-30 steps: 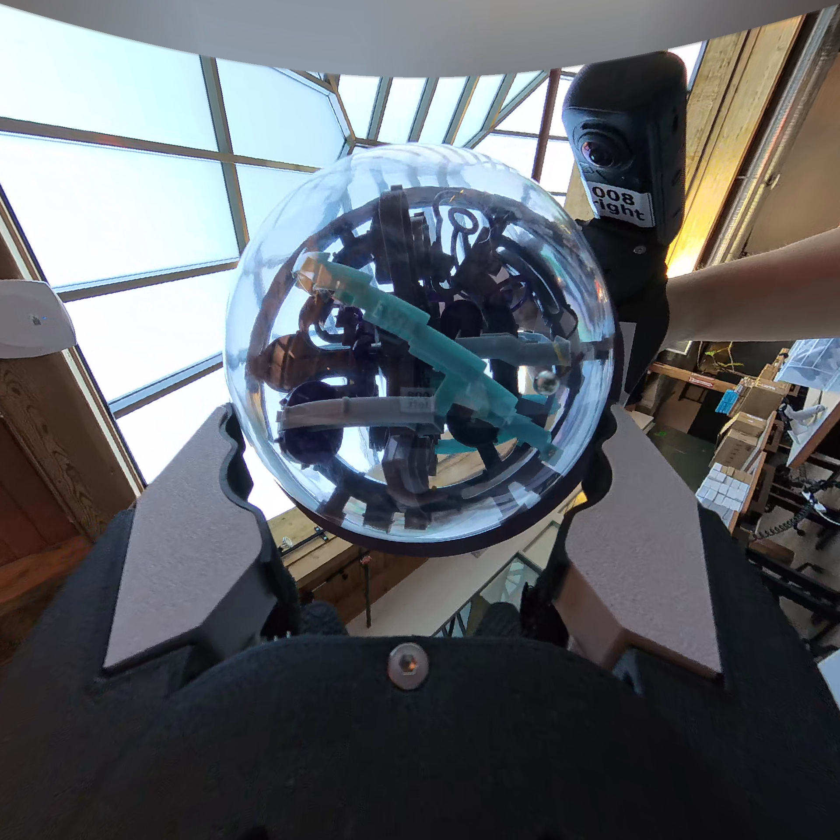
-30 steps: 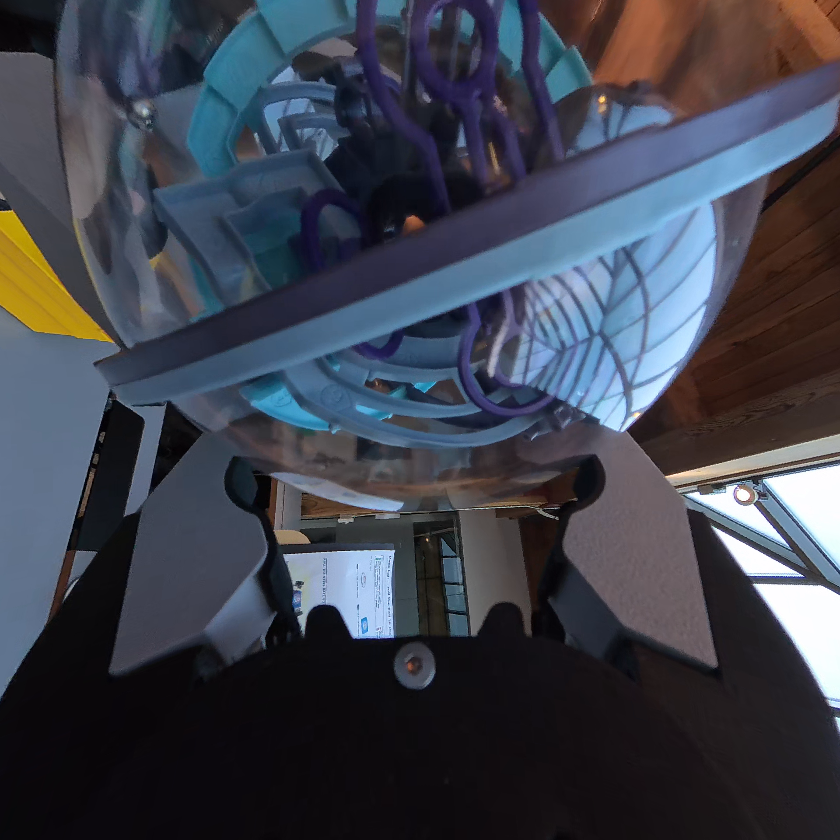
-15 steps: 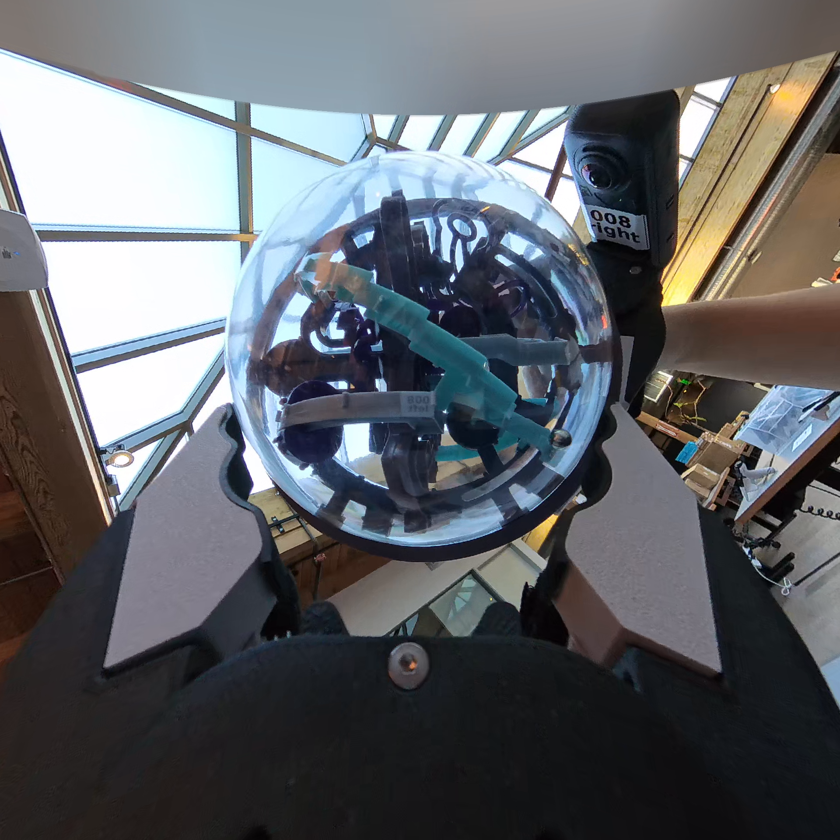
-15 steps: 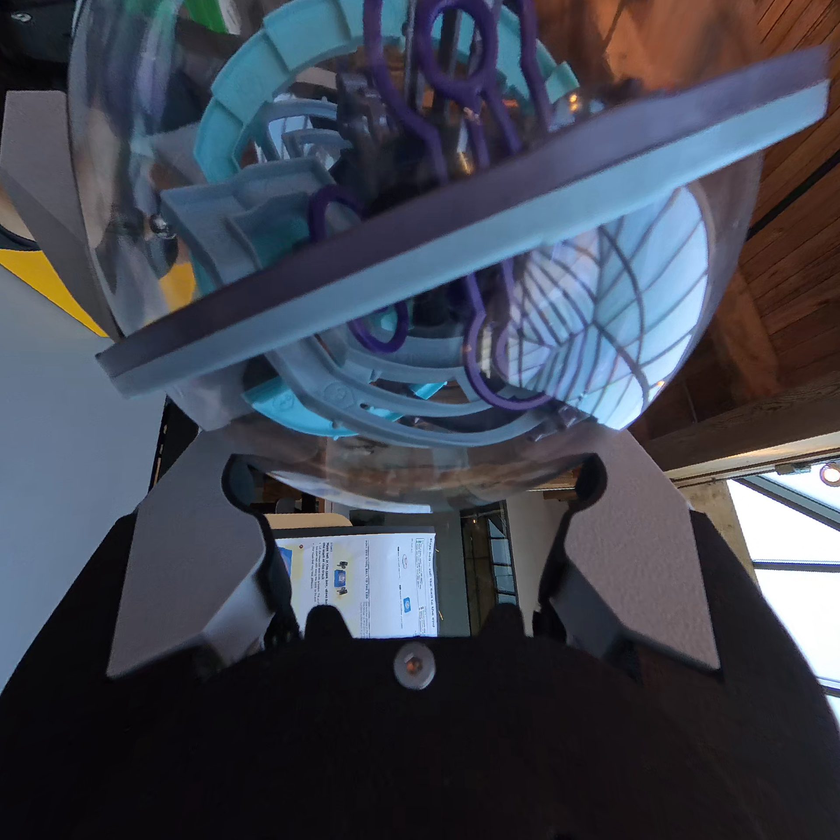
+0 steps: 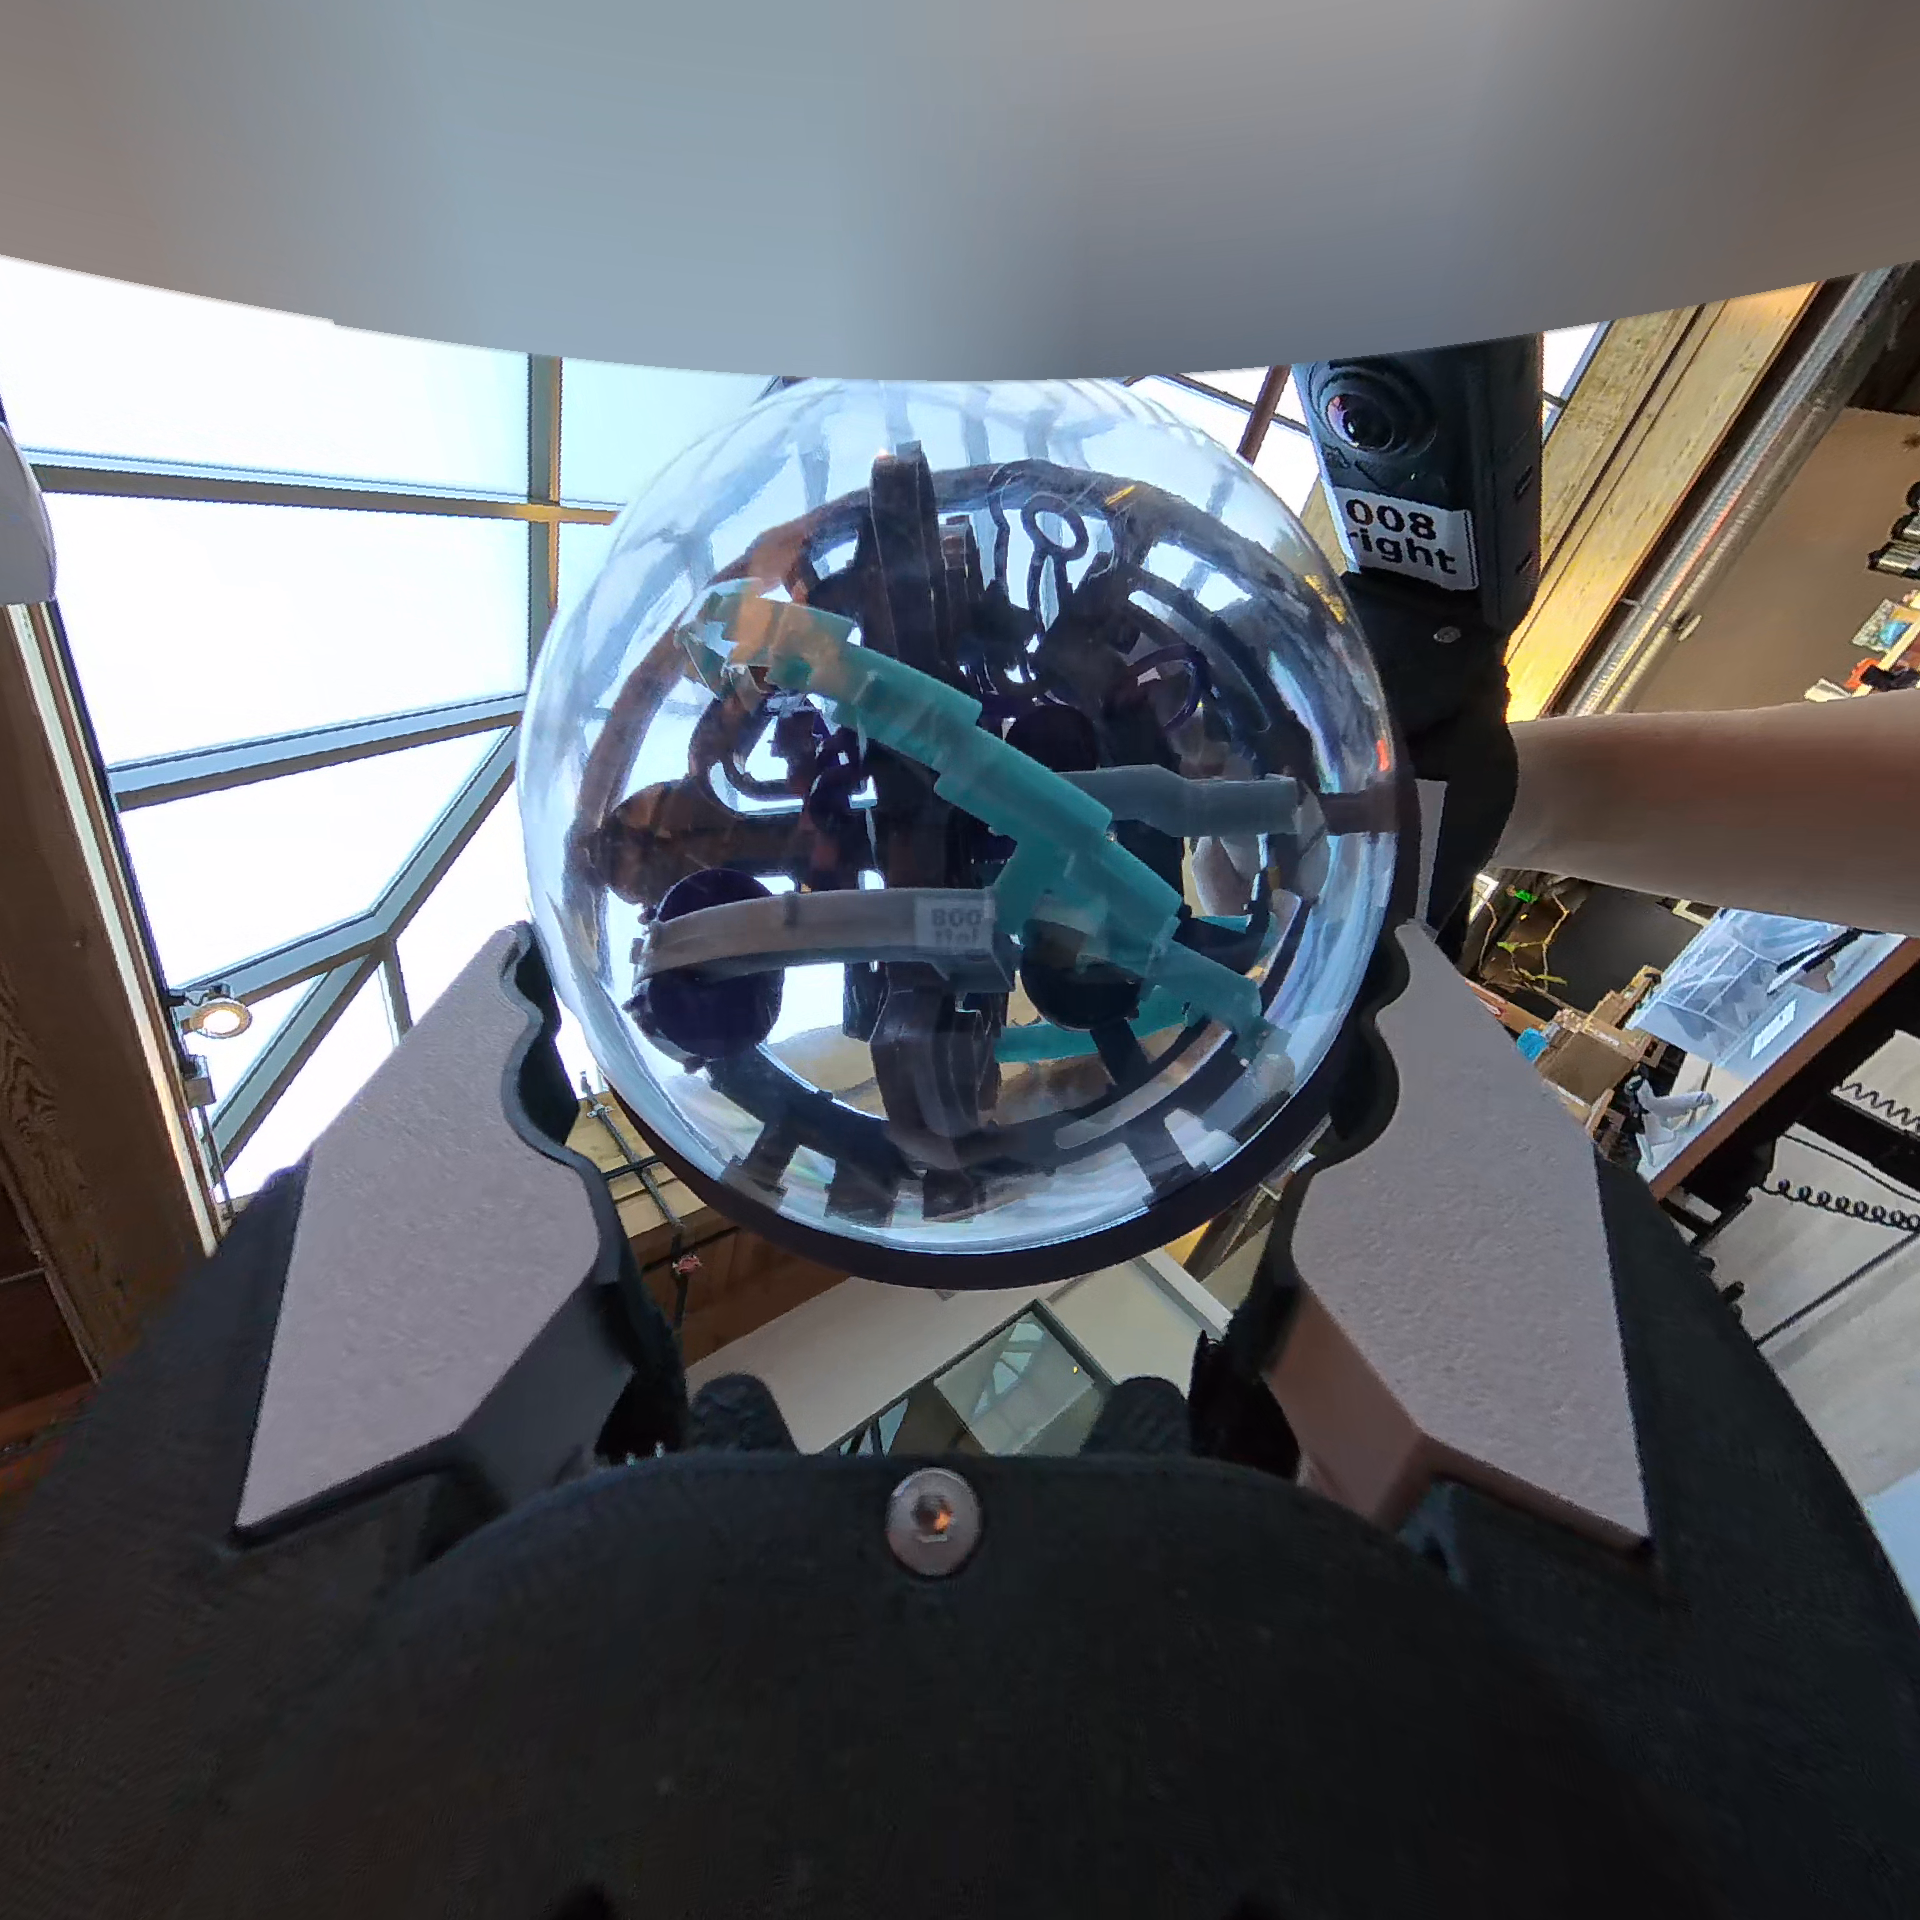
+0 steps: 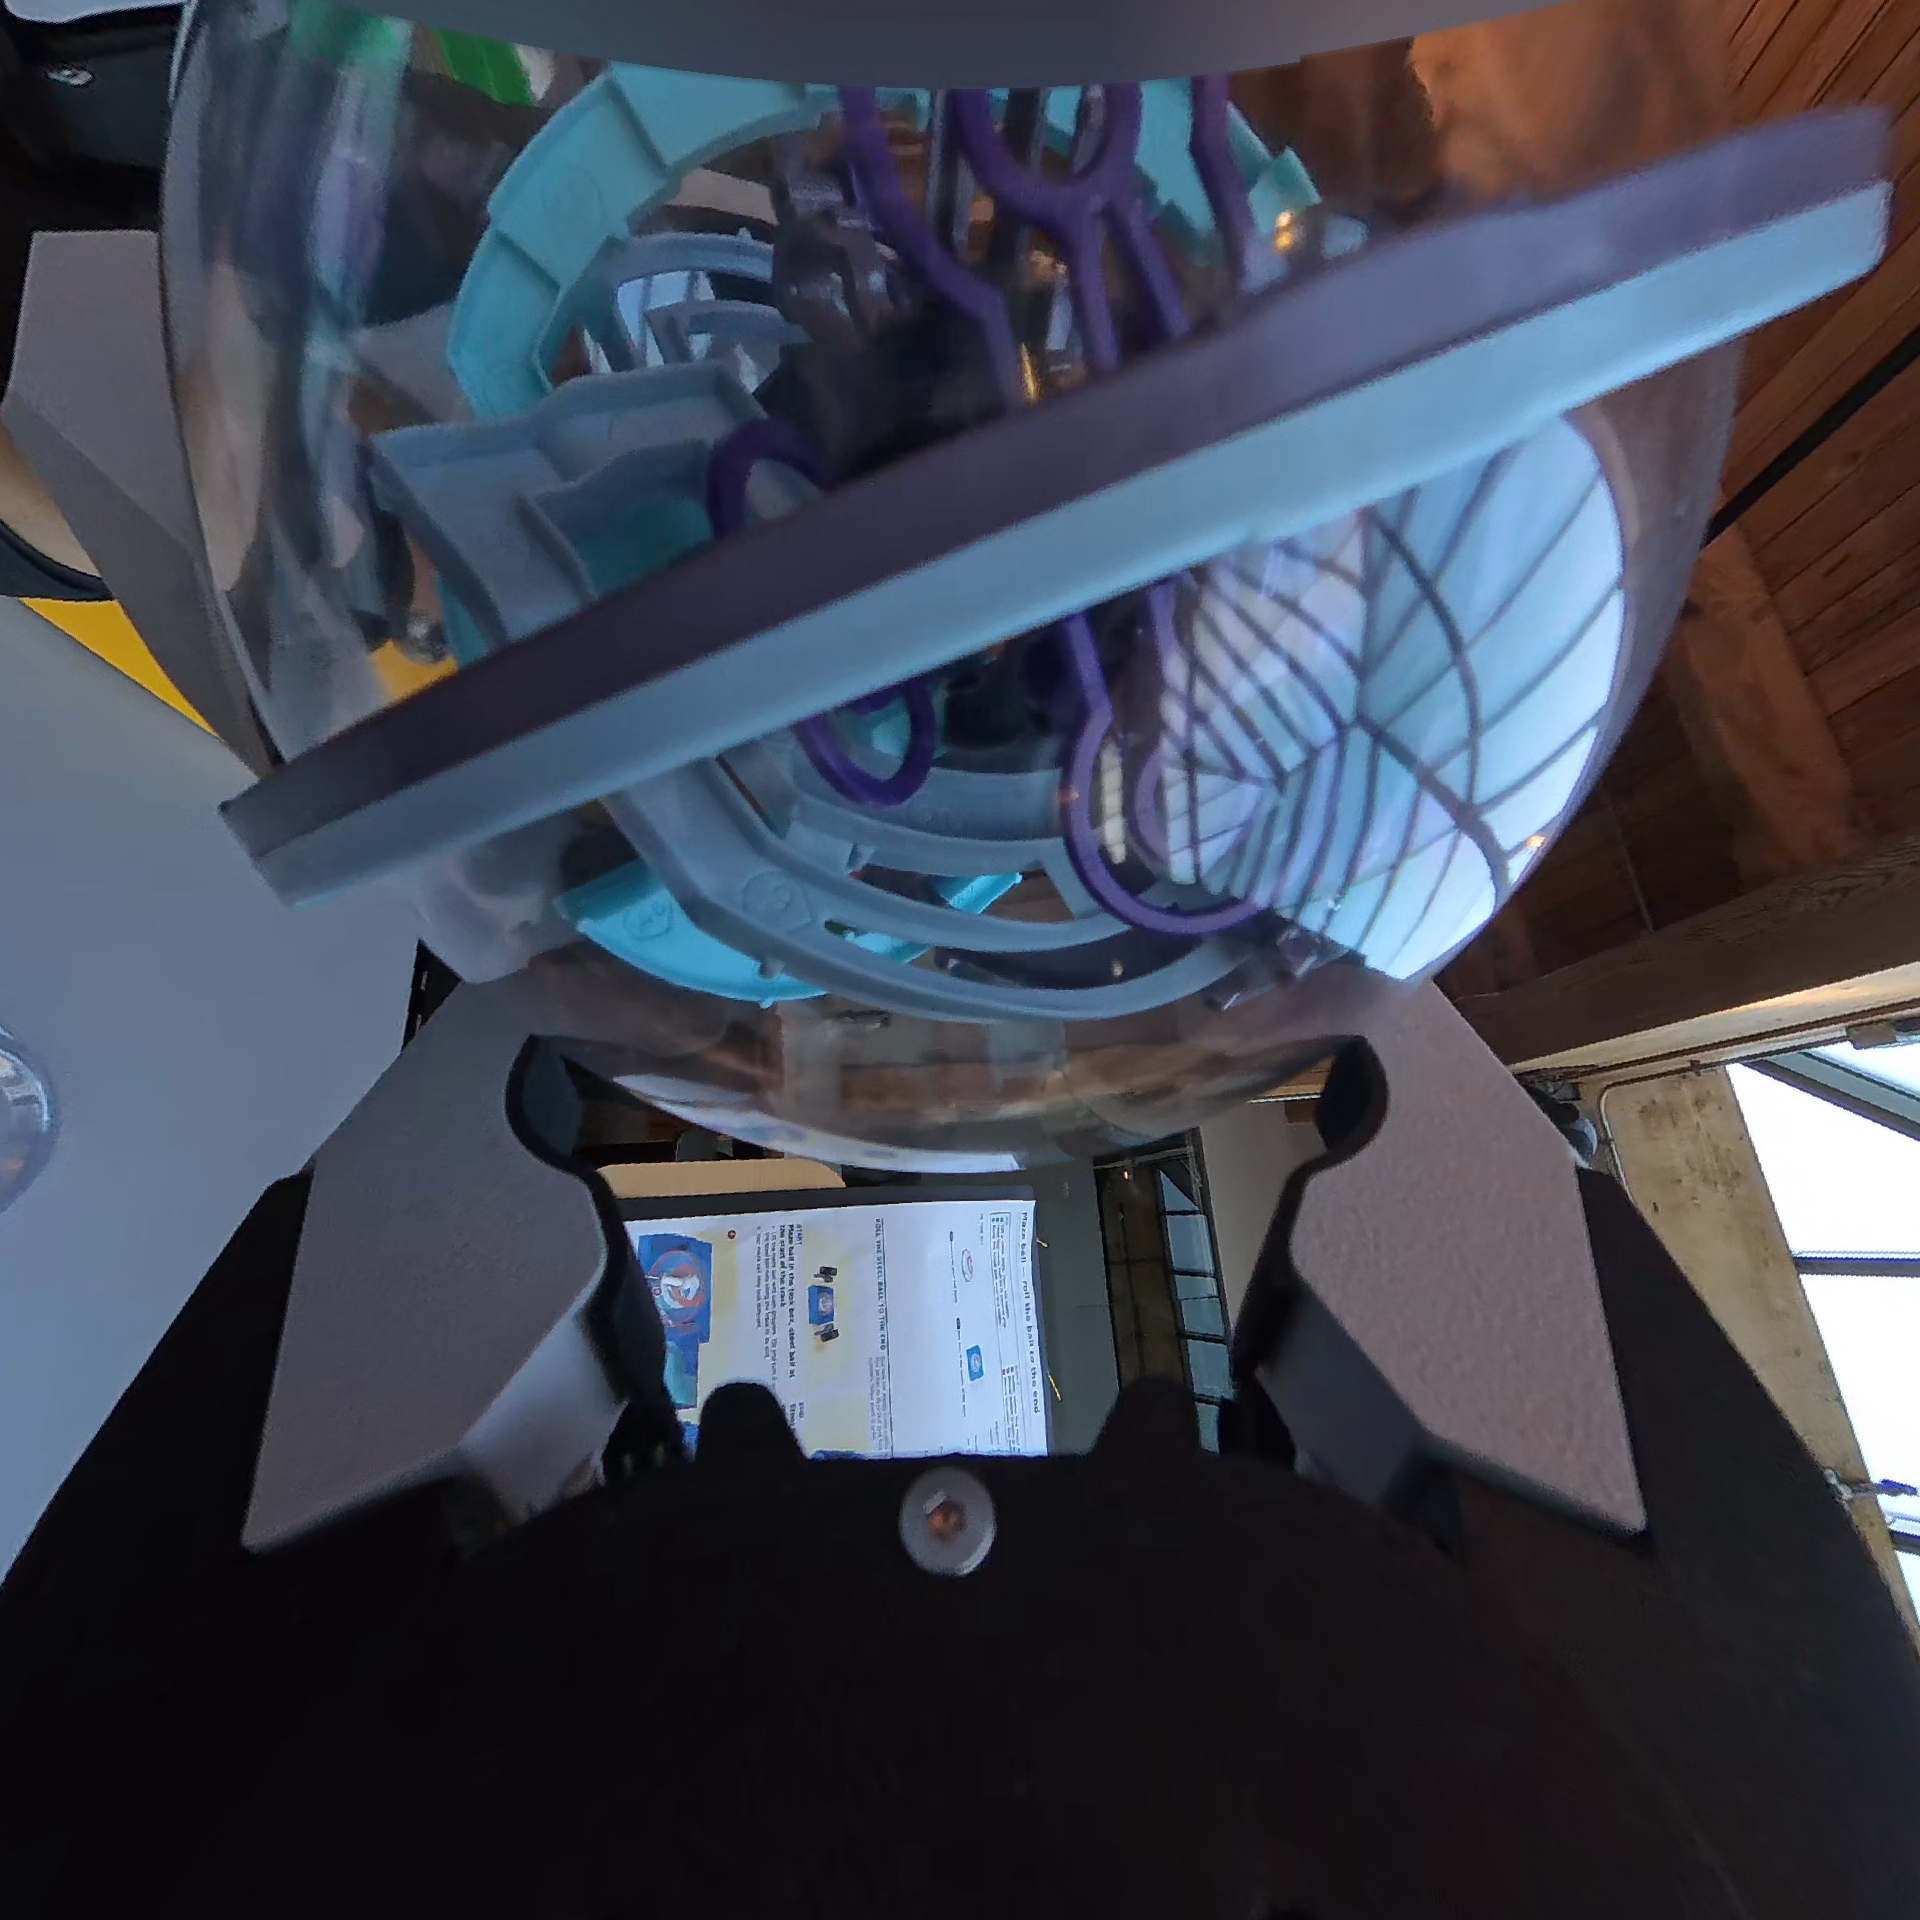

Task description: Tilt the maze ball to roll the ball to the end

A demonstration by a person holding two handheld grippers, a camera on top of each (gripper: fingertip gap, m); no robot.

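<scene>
The maze ball (image 5: 966, 831) is a clear sphere with teal, grey and purple tracks and a dark band round its middle. It is held up in the air between both grippers. My left gripper (image 5: 961, 935) is shut on its sides, just above the band. My right gripper (image 6: 945, 1049) is shut on it from another side, and its camera housing (image 5: 1423, 499) shows behind the sphere. The sphere (image 6: 935, 520) sits tilted in the right wrist view. A small steel ball (image 6: 419, 627) lies low on the left, close to the band. I cannot pick it out in the left wrist view.
A skylight (image 5: 291, 623) and wooden beams (image 6: 1766, 520) are overhead. A person's forearm (image 5: 1714, 790) reaches in from the right. Tables with boxes (image 5: 1766, 1039) stand below it. A lit screen (image 6: 883, 1330) shows between the right fingers, and a white surface (image 6: 125, 883) lies at left.
Both grippers have tilted the sphere while keeping hold, so the background has shifted. The steel ball has rolled down the teal track toward the band.
</scene>
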